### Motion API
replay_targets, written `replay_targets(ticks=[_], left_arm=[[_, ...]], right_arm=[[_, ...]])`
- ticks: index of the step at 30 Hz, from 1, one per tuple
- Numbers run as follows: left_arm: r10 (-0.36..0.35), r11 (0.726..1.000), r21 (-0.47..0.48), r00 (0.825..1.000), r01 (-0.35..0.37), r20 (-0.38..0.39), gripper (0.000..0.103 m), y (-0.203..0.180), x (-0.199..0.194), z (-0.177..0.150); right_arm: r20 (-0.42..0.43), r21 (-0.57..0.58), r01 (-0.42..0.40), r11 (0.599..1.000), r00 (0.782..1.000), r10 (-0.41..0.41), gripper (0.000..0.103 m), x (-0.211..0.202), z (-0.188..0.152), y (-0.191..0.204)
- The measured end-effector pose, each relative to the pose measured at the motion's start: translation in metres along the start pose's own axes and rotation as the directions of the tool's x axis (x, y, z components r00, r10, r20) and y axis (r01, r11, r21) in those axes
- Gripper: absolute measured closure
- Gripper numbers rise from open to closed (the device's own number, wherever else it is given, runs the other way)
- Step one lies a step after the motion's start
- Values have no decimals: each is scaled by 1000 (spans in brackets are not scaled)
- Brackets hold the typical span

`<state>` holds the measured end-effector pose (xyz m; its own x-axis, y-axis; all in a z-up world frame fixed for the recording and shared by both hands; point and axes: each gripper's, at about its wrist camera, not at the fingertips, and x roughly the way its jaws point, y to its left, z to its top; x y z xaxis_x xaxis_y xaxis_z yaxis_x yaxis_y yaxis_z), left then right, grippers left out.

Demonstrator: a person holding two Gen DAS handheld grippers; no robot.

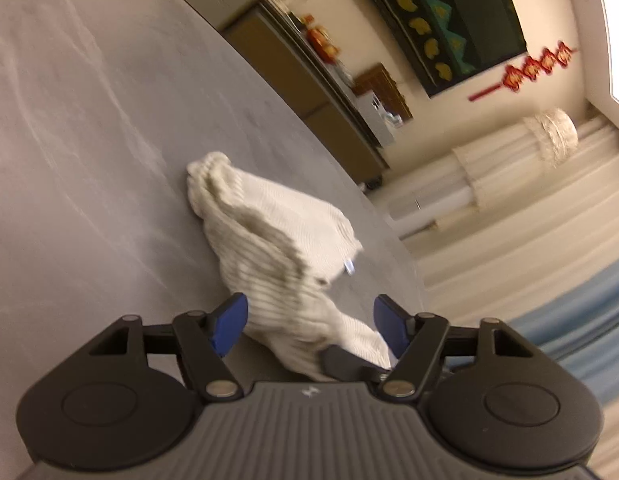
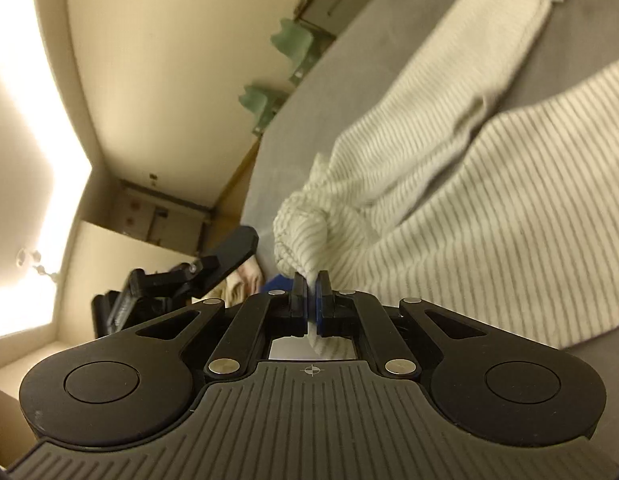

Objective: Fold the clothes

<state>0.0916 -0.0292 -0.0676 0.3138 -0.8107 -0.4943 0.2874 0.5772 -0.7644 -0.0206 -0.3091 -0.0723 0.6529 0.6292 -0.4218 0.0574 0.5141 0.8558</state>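
Right gripper (image 2: 310, 280) up close: jaws pressed together with a pinch of the cream ribbed garment (image 1: 277, 240) clamped between them, the knit bunching into a knob just beyond the pads. Left gripper (image 1: 309, 322) sits with its blue pads (image 1: 228, 322) spread wide, cloth lying in the gap but nothing squeezed. From there the garment runs straight ahead and away across the grey table (image 1: 89, 140), long axis roughly in line with the left fingers, ending in a rumpled far tip. It's crumpled, not flat (a small label (image 1: 349, 266) pokes out at one edge). The left gripper is nearest the loose near end, so closing there looks like the natural grab. Beyond, curtains (image 1: 509, 220).
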Motion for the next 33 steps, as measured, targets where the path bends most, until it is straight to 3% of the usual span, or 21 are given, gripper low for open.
replay_targets(ticks=[1, 2, 3, 4, 5, 8, 9, 11, 12, 13, 14, 16, 17, 19, 21, 23, 25, 27, 28, 30, 33], left_arm=[[19, 1000, 6, 1000, -19, -3, 81, 0, -1, -2], [38, 999, 11, 999, -38, -6, 89, 0, -1, -3], [57, 998, 17, 998, -57, -9, 88, 0, -2, -5], [76, 997, 23, 997, -76, -11, 89, 1, -3, -6], [95, 995, 29, 995, -94, -14, 90, 1, -3, -8], [151, 988, 46, 988, -150, -21, 91, 1, -5, -12], [178, 983, 53, 984, -176, -30, 91, 3, -7, -14], [250, 968, 49, 966, -247, -63, 91, 11, -12, -19], [273, 962, 48, 959, -270, -70, 93, 14, -14, -20], [283, 958, 58, 956, -279, -71, 93, 15, -17, -21], [295, 954, 72, 953, -290, -73, 93, 15, -20, -22], [313, 946, 108, 946, -304, -81, 92, 12, -23, -23], [309, 947, 123, 947, -297, -94, 92, 11, -23, -23], [321, 939, 160, 943, -305, -90, 84, 5, -26, -23], [351, 920, 201, 936, -336, -40, 82, -5, -33, -16], [365, 903, 223, 930, -367, 51, 75, -15, -44, -3], [366, 891, 232, 920, -390, 143, 68, -24, -51, 17], [380, 873, 263, 911, -411, 163, 66, -32, -38, 38], [384, 866, 284, 911, -411, 148, 64, -34, -24, 48], [385, 859, 324, 917, -397, 102, 59, -32, 4, 61], [413, 832, 366, 906, -416, 91, 59, -29, 29, 60]], right_arm=[[-21, -26, 18, 1000, 1000, -19, 91, 4, -2, 1], [-41, -52, 36, 998, 998, -38, 88, 7, -4, 2], [-60, -78, 53, 996, 997, -57, 74, 11, -6, 3], [-76, -107, 71, 992, 994, -80, 50, 13, -7, 5], [-52, -159, 117, 980, 991, -126, 46, 7, -5, 7], [35, -306, 257, 917, 965, -258, 48, -11, 2, 16], [76, -345, 336, 877, 941, -330, 48, -17, 5, 15], [165, -412, 486, 771, 872, -461, 51, -26, 12, 14], [211, -456, 559, 693, 824, -526, 56, -25, 11, 15], [258, -495, 622, 607, 772, -582, 73, -24, 10, 15], [290, -529, 658, 537, 734, -614, 76, -25, 7, 19], [357, -583, 713, 389, 655, -666, 59, -28, 2, 27], [370, -592, 725, 352, 632, -680, 54, -29, 2, 28], [357, -613, 715, 335, 630, -690, 50, -34, 6, 29], [318, -604, 705, 372, 641, -698, 50, -36, 17, 32], [337, -570, 693, 441, 686, -644, 48, -44, 27, 41], [357, -562, 673, 481, 722, -593, 38, -44, 47, 53], [369, -557, 670, 490, 729, -576, 24, -27, 76, 52], [375, -554, 669, 495, 732, -570, 23, -19, 90, 51], [360, -537, 683, 495, 717, -597, 23, -4, 115, 37], [337, -511, 703, 495, 693, -637, 23, 17, 153, 15]])
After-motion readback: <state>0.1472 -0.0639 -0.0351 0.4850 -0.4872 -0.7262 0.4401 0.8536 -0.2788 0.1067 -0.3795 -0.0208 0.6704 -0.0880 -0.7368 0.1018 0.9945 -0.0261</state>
